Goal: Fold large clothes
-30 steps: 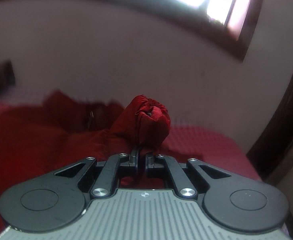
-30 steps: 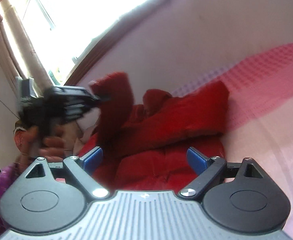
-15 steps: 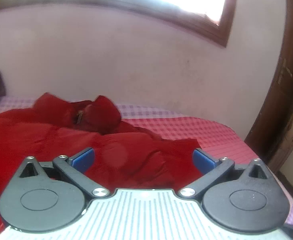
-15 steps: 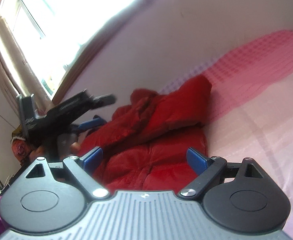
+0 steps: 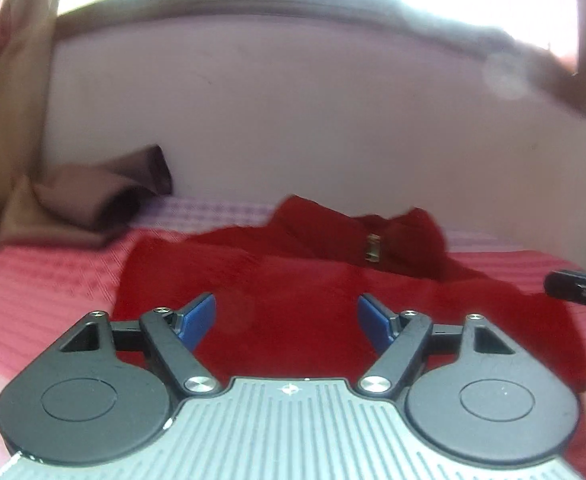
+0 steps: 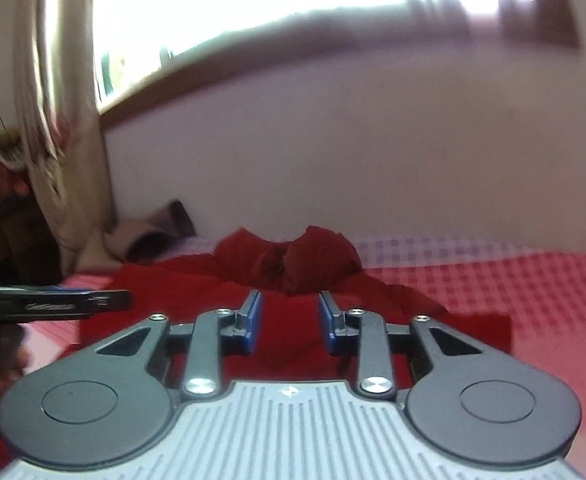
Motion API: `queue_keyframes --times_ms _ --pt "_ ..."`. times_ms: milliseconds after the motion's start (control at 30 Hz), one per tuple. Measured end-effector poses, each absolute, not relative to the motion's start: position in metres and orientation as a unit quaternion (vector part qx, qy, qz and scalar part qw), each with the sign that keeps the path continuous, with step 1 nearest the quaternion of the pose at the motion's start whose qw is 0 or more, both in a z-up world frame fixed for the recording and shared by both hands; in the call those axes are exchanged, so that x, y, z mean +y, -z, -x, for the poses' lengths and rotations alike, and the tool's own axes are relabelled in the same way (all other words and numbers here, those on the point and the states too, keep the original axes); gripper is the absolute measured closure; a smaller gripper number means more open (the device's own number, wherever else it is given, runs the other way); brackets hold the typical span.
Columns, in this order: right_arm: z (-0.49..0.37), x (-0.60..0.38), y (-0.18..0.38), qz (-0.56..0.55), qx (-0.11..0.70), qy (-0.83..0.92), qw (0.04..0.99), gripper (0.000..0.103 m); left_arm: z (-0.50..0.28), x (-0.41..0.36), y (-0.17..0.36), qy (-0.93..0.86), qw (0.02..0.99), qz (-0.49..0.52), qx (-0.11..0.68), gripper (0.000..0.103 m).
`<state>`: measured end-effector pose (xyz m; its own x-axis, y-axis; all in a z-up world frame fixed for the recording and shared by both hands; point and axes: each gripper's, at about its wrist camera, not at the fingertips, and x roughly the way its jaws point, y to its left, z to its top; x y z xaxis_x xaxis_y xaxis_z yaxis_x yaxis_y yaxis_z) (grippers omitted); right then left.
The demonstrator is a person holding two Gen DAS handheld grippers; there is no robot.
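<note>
My left gripper (image 5: 285, 320) and right gripper (image 6: 289, 322) have both just been narrowing, empty, the crumpled red padded jacket (image 5: 333, 280) lying beyond their fingertips.

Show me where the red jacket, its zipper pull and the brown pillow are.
red jacket (image 5: 293, 292): left wrist view, on its flat body panel.
zipper pull (image 5: 373, 249): left wrist view, on the metal tab.
brown pillow (image 5: 105, 188): left wrist view, on its top.

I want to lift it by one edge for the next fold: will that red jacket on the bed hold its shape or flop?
Probably flop: the red jacket lies in soft creases and rumpled folds at the collar. It looks padded, so likely bulky yet light. Its smooth fabric may slip from a tool.
</note>
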<state>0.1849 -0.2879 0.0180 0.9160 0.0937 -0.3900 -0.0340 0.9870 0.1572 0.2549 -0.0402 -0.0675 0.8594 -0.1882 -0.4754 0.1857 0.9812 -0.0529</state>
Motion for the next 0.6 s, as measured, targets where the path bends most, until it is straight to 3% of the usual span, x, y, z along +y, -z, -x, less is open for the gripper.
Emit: queue_keyframes --times_ms 167,400,500,600 --pt "-0.238 -0.279 0.011 -0.05 0.261 0.013 0.964 0.078 -0.293 -0.049 0.082 0.067 0.965 -0.03 0.253 0.024" --pt "-0.25 -0.278 0.049 -0.011 0.297 0.051 0.954 0.08 -0.314 -0.045 0.107 0.047 0.962 -0.039 0.265 0.019" --pt "-0.252 -0.284 0.058 -0.022 0.307 0.052 0.95 0.08 -0.316 -0.042 0.112 0.053 0.958 -0.04 0.278 0.015" --pt "-0.256 -0.282 0.066 -0.026 0.305 0.052 0.951 0.08 -0.322 -0.038 0.121 0.05 0.956 -0.027 0.289 0.005"
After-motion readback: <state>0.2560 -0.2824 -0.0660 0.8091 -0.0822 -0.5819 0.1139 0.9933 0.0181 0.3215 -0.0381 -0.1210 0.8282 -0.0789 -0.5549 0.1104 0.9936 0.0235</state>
